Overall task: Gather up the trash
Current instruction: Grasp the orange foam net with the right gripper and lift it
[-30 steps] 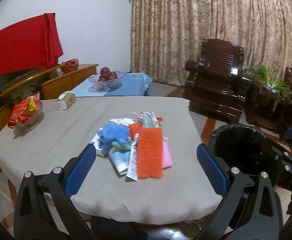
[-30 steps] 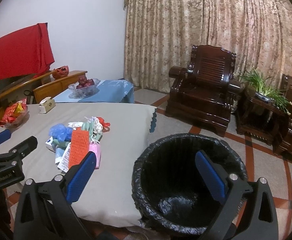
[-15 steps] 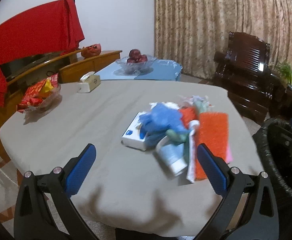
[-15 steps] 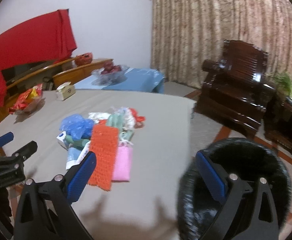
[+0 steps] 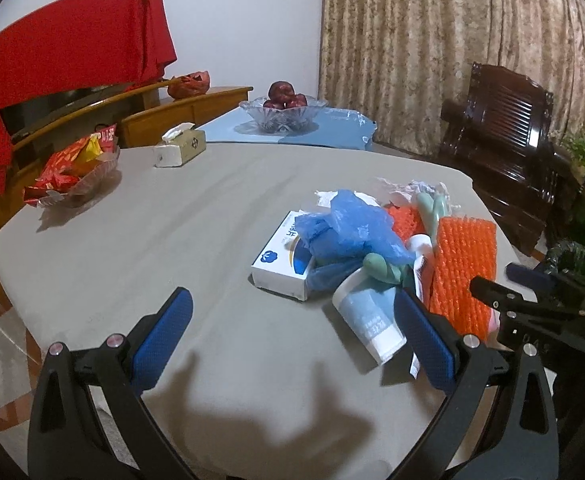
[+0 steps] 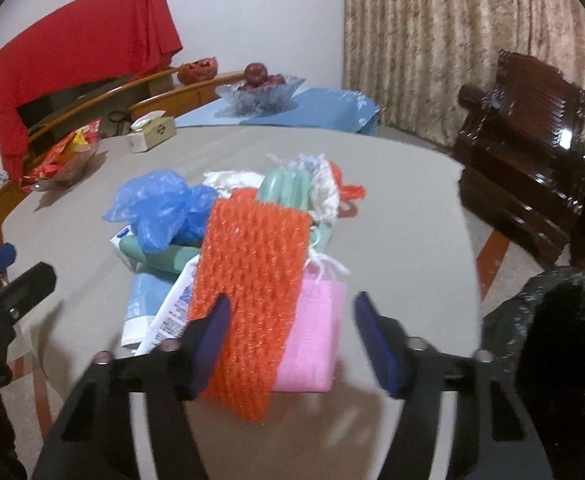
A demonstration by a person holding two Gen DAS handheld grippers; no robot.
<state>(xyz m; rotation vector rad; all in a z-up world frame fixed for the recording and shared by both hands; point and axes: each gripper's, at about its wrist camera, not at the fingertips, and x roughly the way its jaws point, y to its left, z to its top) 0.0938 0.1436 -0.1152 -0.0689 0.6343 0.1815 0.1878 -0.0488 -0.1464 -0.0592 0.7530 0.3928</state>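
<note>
Trash (image 6: 252, 264) lay heaped on the table (image 5: 140, 240), none collected as far as I could see (bin (image 6: 560, 328) beside it), my right gripper (image 6: 288, 336) just closing, nothing clamped, left gripper (image 5: 292, 336) apart.

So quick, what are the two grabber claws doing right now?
Left gripper: open, holding nothing.
Right gripper: jaws just been closing around the orange mesh and pink pouch; not pressing yet.

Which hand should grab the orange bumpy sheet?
Probably the right gripper: its partly closed jaws already straddle the orange sheet. The left gripper hangs open over bare table.
</note>
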